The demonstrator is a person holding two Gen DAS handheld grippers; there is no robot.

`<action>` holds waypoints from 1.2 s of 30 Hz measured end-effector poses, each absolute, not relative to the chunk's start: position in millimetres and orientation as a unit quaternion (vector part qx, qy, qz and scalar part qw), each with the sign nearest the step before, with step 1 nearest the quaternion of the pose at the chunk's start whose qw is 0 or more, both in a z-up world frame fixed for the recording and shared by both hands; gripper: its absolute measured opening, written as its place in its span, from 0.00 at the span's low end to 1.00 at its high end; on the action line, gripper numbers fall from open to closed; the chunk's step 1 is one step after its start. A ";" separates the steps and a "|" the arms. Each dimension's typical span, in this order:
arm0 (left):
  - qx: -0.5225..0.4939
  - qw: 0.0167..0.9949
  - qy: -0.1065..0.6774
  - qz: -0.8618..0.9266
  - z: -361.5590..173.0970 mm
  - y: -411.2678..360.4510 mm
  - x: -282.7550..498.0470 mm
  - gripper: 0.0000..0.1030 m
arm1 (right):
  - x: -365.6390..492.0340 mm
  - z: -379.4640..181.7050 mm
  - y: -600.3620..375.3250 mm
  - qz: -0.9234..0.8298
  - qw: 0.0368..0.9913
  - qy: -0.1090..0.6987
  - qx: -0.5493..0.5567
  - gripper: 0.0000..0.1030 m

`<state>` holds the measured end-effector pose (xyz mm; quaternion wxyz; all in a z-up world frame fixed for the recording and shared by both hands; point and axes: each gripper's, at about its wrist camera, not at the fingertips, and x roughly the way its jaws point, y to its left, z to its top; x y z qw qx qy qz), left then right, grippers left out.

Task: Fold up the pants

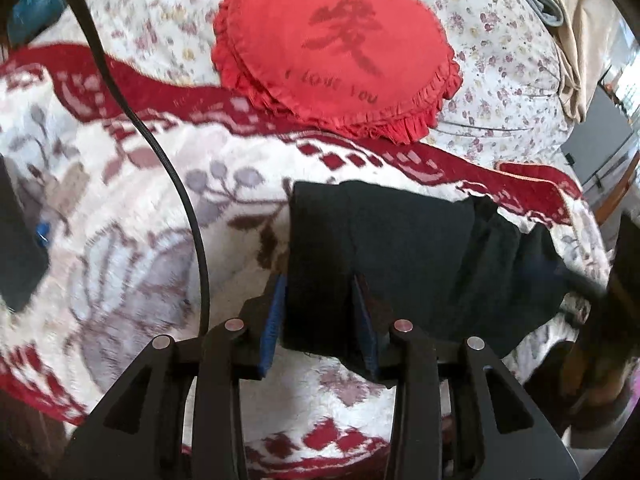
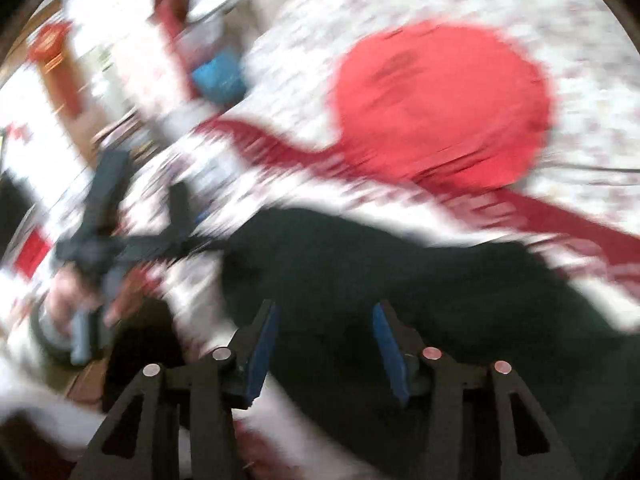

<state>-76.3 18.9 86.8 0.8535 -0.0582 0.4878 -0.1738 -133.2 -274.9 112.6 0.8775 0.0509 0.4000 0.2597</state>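
The black pants [image 1: 400, 256] lie folded on a red-and-white blanket [image 1: 140, 208] on the bed, just in front of a red heart cushion [image 1: 332, 52]. The left gripper [image 1: 320, 312] has its jaws closed narrowly on the near edge of the pants, cloth bunched between the blue pads [image 1: 272, 312]. The right gripper [image 2: 324, 344], in a badly blurred view, hangs over the pants [image 2: 360, 264] with jaws apart and nothing pinched between them. A black cable [image 1: 176, 184] crosses the blanket left of the pants.
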 end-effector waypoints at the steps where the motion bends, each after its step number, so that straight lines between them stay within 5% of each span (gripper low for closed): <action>1: -0.049 0.861 0.480 -0.163 91.0 19.6 -76.5 0.32 | -123.5 113.7 -289.7 0.232 0.886 0.398 0.049 0.47; 10: -0.070 0.862 0.471 -0.172 99.3 5.2 -64.4 0.32 | -43.7 82.1 -327.1 0.166 0.875 0.454 -0.001 0.44; 14: -0.074 0.856 0.474 -0.194 89.3 -23.8 -55.2 0.32 | -31.8 60.9 -324.5 0.173 0.861 0.478 -0.011 0.07; 27: -0.051 0.854 0.491 -0.163 55.1 -47.0 -36.1 0.33 | 5.6 37.9 -335.8 0.122 0.876 0.467 0.024 0.01; 30: -0.051 0.855 0.489 -0.164 65.2 -48.2 -38.2 0.33 | -12.0 57.1 -347.7 0.116 0.882 0.454 0.052 0.07; 34: -0.050 0.864 0.467 -0.181 84.0 -58.6 -45.2 0.33 | -65.4 91.2 -385.1 0.082 0.896 0.428 0.084 0.49; 36: -0.054 0.862 0.465 -0.196 87.5 -66.3 -47.9 0.33 | -99.1 105.0 -414.6 0.051 0.902 0.417 0.104 0.49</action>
